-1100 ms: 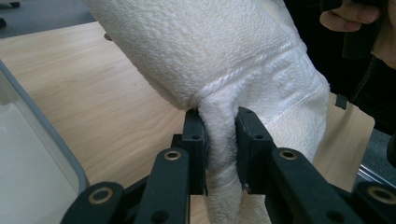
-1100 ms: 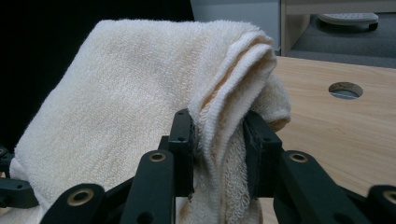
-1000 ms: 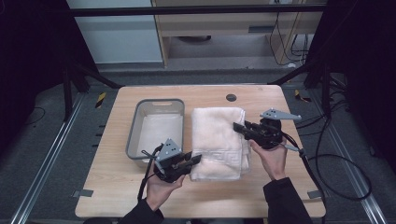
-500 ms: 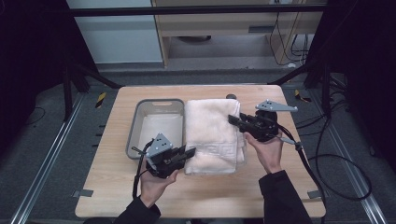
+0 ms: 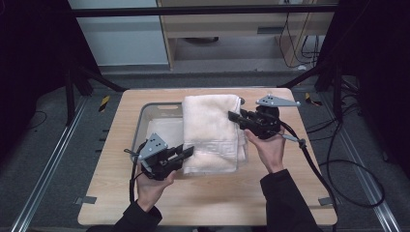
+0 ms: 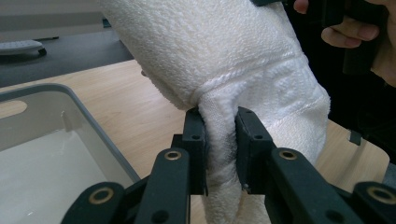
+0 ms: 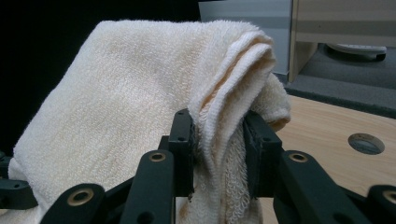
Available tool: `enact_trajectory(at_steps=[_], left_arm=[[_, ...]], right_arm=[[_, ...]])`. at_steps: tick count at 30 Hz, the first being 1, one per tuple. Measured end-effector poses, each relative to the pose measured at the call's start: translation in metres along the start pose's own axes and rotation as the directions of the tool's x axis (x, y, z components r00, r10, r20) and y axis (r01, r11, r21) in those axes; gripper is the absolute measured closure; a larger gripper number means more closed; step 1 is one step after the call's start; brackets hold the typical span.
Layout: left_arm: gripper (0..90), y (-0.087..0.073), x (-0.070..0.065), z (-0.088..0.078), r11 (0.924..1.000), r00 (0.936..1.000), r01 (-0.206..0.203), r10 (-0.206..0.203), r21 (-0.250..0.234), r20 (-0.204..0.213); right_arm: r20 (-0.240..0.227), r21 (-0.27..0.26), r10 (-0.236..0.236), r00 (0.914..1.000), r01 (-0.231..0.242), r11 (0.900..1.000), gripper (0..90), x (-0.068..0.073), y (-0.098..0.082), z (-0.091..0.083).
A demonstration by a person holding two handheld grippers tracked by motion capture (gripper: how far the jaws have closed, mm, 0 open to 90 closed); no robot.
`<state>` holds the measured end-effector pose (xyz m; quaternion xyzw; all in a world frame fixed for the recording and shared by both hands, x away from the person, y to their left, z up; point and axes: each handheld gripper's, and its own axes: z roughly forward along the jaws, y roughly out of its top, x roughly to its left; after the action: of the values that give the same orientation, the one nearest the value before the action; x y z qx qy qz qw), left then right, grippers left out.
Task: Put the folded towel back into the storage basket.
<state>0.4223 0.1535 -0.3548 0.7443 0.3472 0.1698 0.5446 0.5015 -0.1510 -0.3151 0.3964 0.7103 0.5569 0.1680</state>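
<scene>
Left gripper (image 5: 187,152) clamps the near-left edge of the folded cream terry towel (image 5: 212,130); right gripper (image 5: 234,117) clamps its far-right edge, holding it partly over the grey plastic tray (image 5: 140,126) on the wooden table (image 5: 300,193).

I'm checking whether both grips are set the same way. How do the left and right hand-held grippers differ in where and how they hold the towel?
The left hand-held gripper pinches the towel at its near patterned end, beside the grey bin; the right hand-held gripper pinches the far plain end, along the right edge. The left sits nearer the person, the right farther up the table. Both are shut on folded layers, carrying the towel between them.
</scene>
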Motion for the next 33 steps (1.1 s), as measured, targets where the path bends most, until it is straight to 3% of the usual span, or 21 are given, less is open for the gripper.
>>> enact_trajectory(at_steps=[10, 33], left_arm=[[75.4, 0.004, 0.008, -0.011, 0.9998, 0.9996, -0.001, 0.0, -0.022, -0.029], [75.4, 0.011, 0.036, -0.041, 0.9962, 0.9942, 0.041, -0.048, -0.076, -0.096]], right_arm=[[-0.008, -0.003, -0.017, 0.9998, 0.017, 1.0, 68.2, 0.01, 0.012, 0.01], [-0.032, -0.01, -0.061, 0.9976, 0.061, 0.998, 68.2, 0.039, 0.041, 0.045]])
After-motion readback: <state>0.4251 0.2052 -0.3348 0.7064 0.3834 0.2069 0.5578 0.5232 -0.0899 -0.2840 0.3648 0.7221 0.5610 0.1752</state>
